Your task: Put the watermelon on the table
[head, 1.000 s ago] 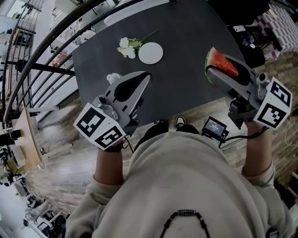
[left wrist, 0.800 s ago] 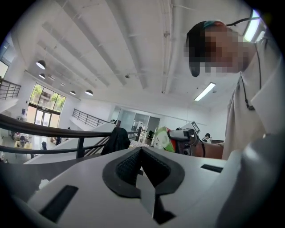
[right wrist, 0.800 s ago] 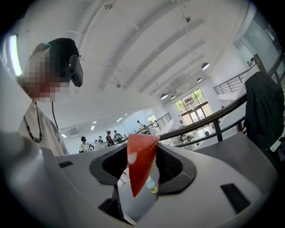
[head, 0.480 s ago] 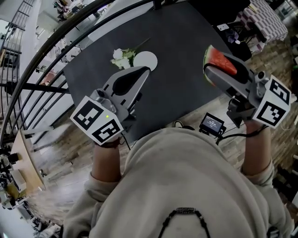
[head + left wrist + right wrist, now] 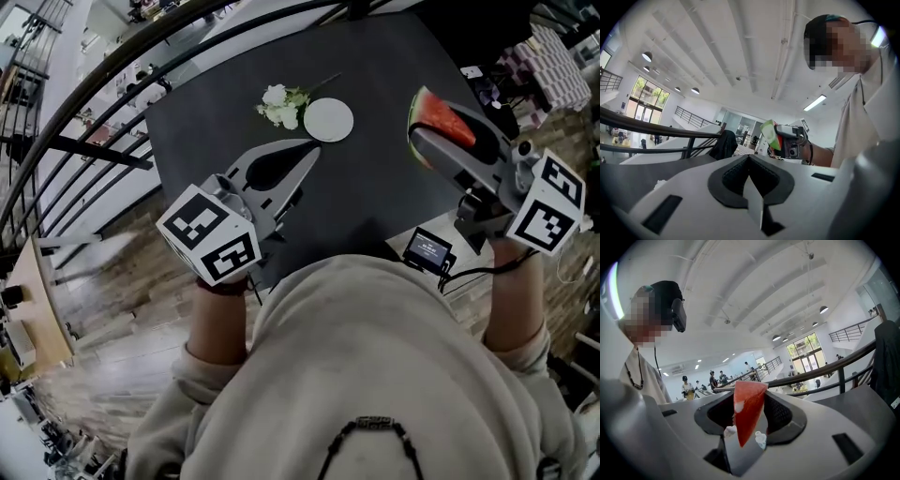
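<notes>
R fingers (image 5: 780, 413) tight on watermelon (image 5: 747, 409)

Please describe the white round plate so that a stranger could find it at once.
Look at the dark table. Toward its far side lies a flat white round plate, just right of a bunch of white flowers. It alone is a plain, smooth disc.
</notes>
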`<action>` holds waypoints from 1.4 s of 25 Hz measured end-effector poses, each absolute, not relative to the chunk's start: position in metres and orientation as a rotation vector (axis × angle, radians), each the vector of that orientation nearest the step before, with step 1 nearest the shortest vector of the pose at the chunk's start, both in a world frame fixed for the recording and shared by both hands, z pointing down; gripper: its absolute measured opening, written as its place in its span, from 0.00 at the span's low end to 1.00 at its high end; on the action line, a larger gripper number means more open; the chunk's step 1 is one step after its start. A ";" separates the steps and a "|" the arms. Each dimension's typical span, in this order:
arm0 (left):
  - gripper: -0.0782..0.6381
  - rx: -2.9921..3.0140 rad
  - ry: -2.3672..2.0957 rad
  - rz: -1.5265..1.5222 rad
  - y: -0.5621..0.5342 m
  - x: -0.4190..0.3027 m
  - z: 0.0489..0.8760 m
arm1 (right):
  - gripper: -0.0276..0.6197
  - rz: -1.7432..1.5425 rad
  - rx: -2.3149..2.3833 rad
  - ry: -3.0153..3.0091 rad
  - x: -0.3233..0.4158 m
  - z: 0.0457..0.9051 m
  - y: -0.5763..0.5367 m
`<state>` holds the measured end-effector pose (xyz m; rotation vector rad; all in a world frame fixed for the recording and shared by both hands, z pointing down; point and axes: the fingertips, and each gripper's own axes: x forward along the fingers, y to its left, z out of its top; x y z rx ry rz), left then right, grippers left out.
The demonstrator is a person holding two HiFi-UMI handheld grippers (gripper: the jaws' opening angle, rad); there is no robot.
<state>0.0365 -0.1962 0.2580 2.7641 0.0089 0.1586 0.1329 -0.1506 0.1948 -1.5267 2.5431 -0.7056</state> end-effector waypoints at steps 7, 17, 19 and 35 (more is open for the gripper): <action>0.12 2.727 -0.043 0.151 -0.213 0.019 0.268 | 0.36 -0.767 -1.487 2.595 0.119 0.202 -0.179; 0.12 2.730 -0.146 0.182 -0.240 0.026 0.270 | 0.36 -0.800 -1.408 2.665 0.136 0.216 -0.228; 0.12 2.732 -0.151 0.184 -0.238 0.026 0.266 | 0.36 -0.816 -1.398 2.666 0.136 0.217 -0.229; 0.12 2.699 -0.251 0.201 -0.250 0.020 0.286 | 0.36 -0.878 -1.395 2.668 0.156 0.236 -0.240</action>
